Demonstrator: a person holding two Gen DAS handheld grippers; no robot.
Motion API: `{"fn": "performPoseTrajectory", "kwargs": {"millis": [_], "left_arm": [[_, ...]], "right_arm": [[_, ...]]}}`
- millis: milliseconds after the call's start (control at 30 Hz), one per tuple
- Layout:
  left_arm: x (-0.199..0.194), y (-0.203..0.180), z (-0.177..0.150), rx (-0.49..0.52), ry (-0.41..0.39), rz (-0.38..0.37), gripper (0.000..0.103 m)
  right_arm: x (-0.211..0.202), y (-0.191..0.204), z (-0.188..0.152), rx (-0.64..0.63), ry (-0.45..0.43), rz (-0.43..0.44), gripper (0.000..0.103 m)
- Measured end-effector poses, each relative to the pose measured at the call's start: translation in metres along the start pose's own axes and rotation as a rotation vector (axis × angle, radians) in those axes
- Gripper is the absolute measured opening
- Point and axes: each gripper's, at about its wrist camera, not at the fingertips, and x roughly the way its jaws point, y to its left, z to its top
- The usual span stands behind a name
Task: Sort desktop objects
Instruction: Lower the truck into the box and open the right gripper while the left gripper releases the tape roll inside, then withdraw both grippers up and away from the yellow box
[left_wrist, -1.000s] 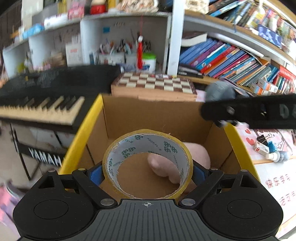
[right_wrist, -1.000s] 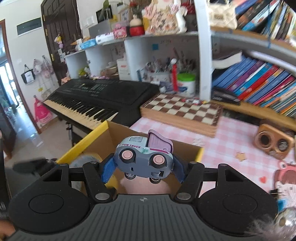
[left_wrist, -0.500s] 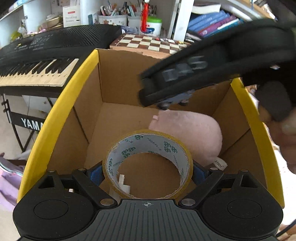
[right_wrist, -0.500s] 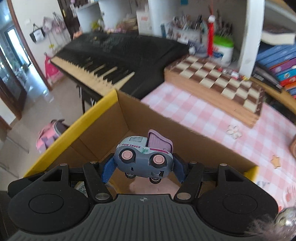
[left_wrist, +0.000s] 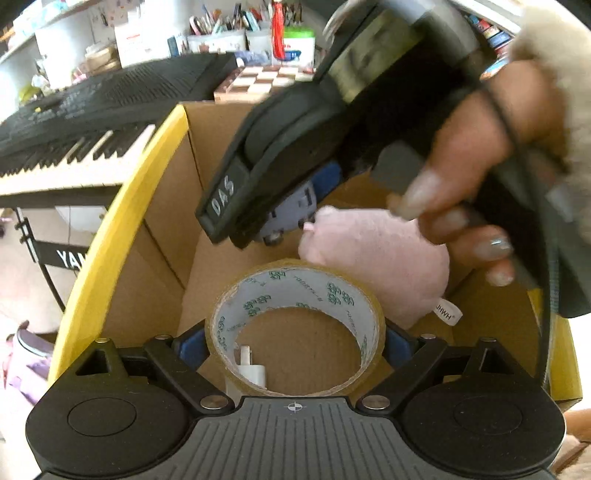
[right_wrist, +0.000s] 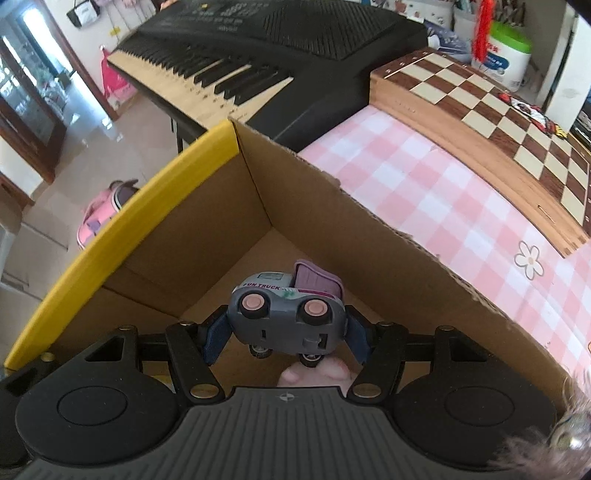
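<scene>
Since a second ago the right gripper (right_wrist: 287, 338) has swung in over the open brown cardboard box with yellow-taped rims (right_wrist: 162, 206), its jaws pinching the small grey toy truck with pink wheels (right_wrist: 286, 314) by its ends, long axis running across between the pads, wheels toward the camera. The left gripper (left_wrist: 295, 343) has sunk slightly; its jaws clamp the roll of clear packing tape (left_wrist: 295, 321) above the box floor, hole facing the camera, near a pink plush toy (left_wrist: 376, 266).
</scene>
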Motion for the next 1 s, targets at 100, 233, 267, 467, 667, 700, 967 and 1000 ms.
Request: {"fn": "performPoseTrajectory", "kwargs": {"millis": [100, 233, 267, 467, 667, 700, 967, 1000], "left_arm": [[-0.009, -0.003, -0.002, 0.017, -0.054, 0.045, 0.096], [-0.011, 0.0, -0.003, 0.007, -0.07, 0.047, 0.096], [-0.011, -0.001, -0.004, 0.007, -0.069, 0.051, 0.096], [-0.01, 0.007, -0.005, -0.008, -0.067, 0.048, 0.096], [-0.015, 0.01, -0.002, -0.016, -0.084, 0.035, 0.096], [-0.017, 0.012, -0.002, -0.02, -0.089, 0.029, 0.096], [-0.055, 0.011, -0.007, -0.026, -0.189, -0.022, 0.096], [-0.061, 0.011, -0.008, -0.023, -0.203, -0.03, 0.096]], "right_arm": [[0.008, -0.002, 0.0, -0.006, 0.019, -0.006, 0.062], [0.02, -0.004, 0.001, 0.0, 0.048, -0.01, 0.062], [0.022, -0.004, 0.001, -0.003, 0.053, -0.012, 0.062], [0.024, -0.006, 0.0, 0.008, 0.053, 0.004, 0.064], [-0.001, -0.007, -0.004, 0.047, -0.009, 0.037, 0.076], [-0.008, -0.006, -0.005, 0.055, -0.025, 0.038, 0.076], [-0.08, -0.002, -0.028, 0.14, -0.212, 0.01, 0.08], [-0.089, -0.002, -0.031, 0.157, -0.235, -0.003, 0.081]]}}
